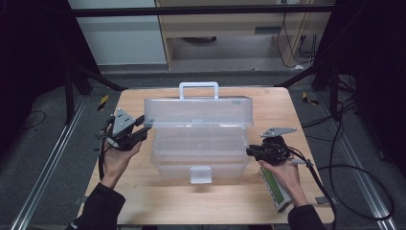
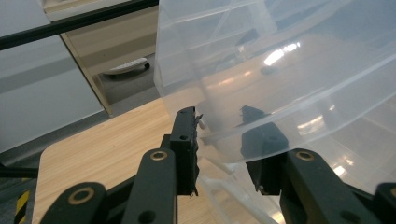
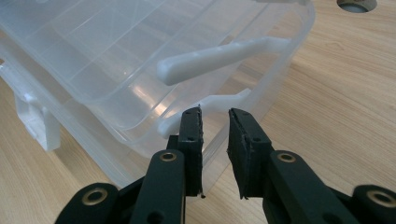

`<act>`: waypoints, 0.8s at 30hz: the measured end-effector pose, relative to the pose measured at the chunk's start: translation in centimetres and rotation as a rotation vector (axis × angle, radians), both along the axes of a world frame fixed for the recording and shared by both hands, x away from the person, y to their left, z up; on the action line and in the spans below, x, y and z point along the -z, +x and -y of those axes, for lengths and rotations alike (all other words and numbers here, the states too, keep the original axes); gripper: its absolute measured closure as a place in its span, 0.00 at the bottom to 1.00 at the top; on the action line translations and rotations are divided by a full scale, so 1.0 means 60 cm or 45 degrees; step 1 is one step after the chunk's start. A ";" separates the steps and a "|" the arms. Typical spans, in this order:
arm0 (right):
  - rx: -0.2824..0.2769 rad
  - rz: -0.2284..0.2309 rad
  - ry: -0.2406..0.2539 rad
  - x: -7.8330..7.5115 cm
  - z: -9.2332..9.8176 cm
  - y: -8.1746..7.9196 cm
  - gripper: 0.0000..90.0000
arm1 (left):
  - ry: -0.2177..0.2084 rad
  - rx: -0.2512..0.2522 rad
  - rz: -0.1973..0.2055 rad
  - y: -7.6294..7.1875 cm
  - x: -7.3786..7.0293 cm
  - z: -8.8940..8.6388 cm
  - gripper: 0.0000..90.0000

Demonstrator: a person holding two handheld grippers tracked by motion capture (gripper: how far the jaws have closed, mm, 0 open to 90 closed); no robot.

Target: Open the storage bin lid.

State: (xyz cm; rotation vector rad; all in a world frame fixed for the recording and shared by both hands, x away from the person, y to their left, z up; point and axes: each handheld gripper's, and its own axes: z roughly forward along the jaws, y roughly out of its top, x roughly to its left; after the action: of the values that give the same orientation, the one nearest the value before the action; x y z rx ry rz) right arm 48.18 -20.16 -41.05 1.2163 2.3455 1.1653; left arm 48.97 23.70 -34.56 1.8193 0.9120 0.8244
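one green device, high view, beside box

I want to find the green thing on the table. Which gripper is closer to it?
Right. The right gripper sits just above the green device, which lies beside that hand. The left gripper is across the clear box, at its lid.

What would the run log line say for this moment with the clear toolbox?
left gripper: jaws straddle raised lid edge | right gripper: open, at clear plastic toolbox side arm | table: wooden
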 end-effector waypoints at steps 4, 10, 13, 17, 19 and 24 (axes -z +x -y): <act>-0.003 0.004 0.007 0.001 0.001 0.000 0.83 | -0.022 -0.004 0.005 0.008 -0.004 -0.001 0.74; 0.002 -0.001 0.016 0.002 0.002 0.001 0.83 | -0.052 -0.021 0.023 0.019 -0.010 0.001 0.74; 0.003 0.000 0.016 0.002 0.002 0.001 0.83 | -0.050 -0.038 0.038 0.023 -0.013 0.003 0.75; 0.002 0.002 0.015 0.002 0.002 0.001 0.83 | -0.065 -0.059 0.061 0.031 -0.018 0.006 0.75; 0.004 0.000 0.017 0.002 0.002 0.000 0.83 | -0.072 -0.068 0.061 0.035 -0.020 0.006 0.76; 0.004 0.000 0.014 0.002 0.002 0.000 0.83 | -0.078 -0.097 0.074 0.046 -0.025 0.010 0.78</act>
State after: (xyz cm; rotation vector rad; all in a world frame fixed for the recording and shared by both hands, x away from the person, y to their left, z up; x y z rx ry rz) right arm 48.20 -20.30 -41.15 1.2229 2.3398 1.1786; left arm 51.75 23.09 -33.05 1.7082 0.9635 0.8830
